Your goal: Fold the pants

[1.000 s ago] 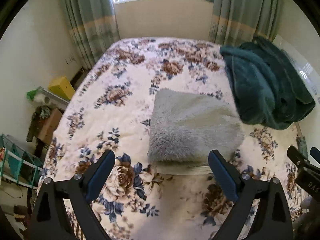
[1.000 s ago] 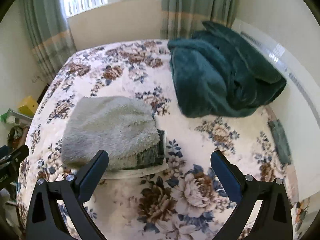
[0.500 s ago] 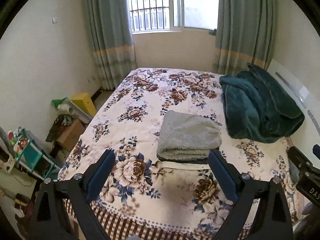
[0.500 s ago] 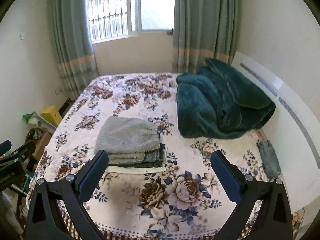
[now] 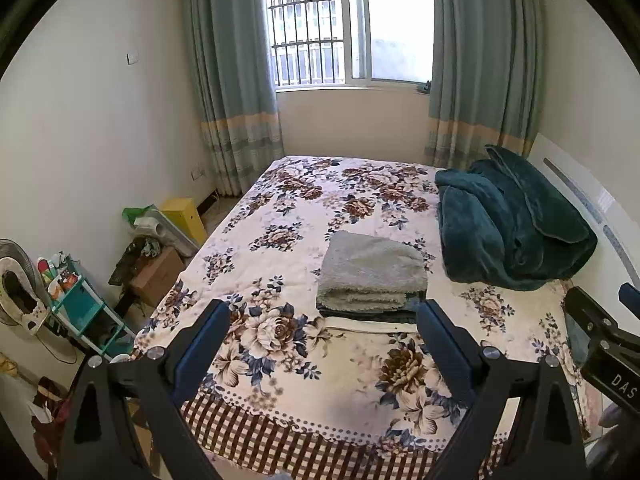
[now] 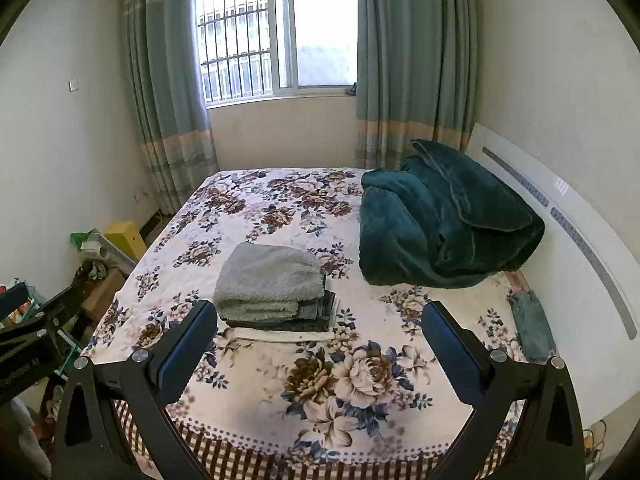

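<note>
Folded grey fleece pants point(image 5: 372, 270) resting atop a stack of folded garments point(image 6: 304, 318) near the foot of the floral-quilted bed point(image 5: 304, 208), beside a rumpled dark-green plush blanket point(image 6: 440, 228). Left tongs point(image 5: 322, 340) and right tongs point(image 6: 320, 340) hang spread wide, empty, well apart from the stack. Folding appears complete; judged, nothing visibly remains unfolded.

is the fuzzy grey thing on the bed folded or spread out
Folded. The grey fleece garment lies as a compact rectangle with stacked layers along its near edge, on top of a pile of darker folded clothes on the floral bedspread.
</note>
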